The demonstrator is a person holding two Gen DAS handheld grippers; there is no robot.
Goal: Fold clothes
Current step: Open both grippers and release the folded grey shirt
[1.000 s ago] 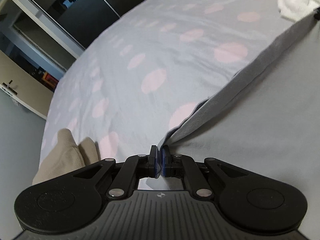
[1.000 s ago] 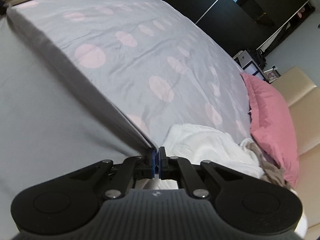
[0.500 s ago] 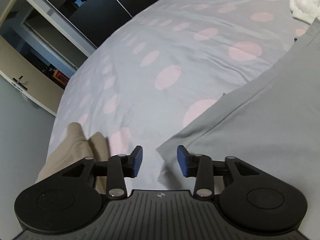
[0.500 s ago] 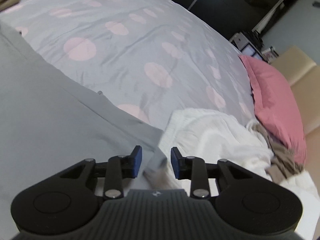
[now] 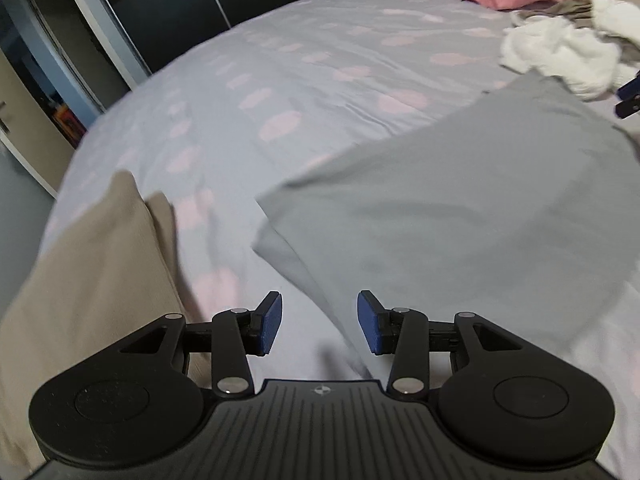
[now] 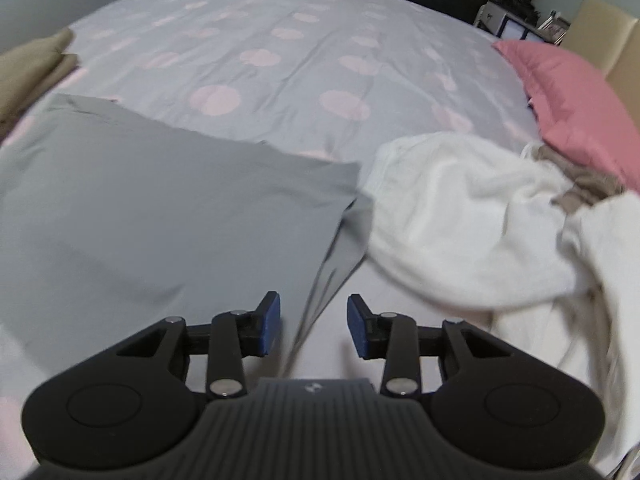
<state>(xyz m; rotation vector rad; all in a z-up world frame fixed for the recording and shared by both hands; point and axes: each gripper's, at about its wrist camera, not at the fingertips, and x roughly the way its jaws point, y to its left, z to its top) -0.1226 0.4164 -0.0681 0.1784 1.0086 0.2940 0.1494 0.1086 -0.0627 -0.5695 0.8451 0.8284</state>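
A grey garment [image 5: 452, 204] lies folded flat on the bed, also seen from the other side as the grey garment [image 6: 152, 208]. My left gripper [image 5: 319, 326] is open just short of its near left edge, nothing between the blue pads. My right gripper [image 6: 313, 326] is open too, hovering over the garment's loose right-hand flap [image 6: 340, 256]. The right gripper's blue tip [image 5: 630, 98] shows at the far right of the left wrist view.
A beige folded garment [image 5: 80, 280] lies to the left, seen as beige cloth [image 6: 32, 68] in the right wrist view. A white crumpled pile [image 6: 480, 216] with brownish cloth lies right, beside a pink pillow [image 6: 568, 96]. The bedspread [image 6: 288, 60] is grey with pink dots.
Both grippers let go of the grey garment's edge, opened, and pulled back and up. The garment dropped flat onto the bed.
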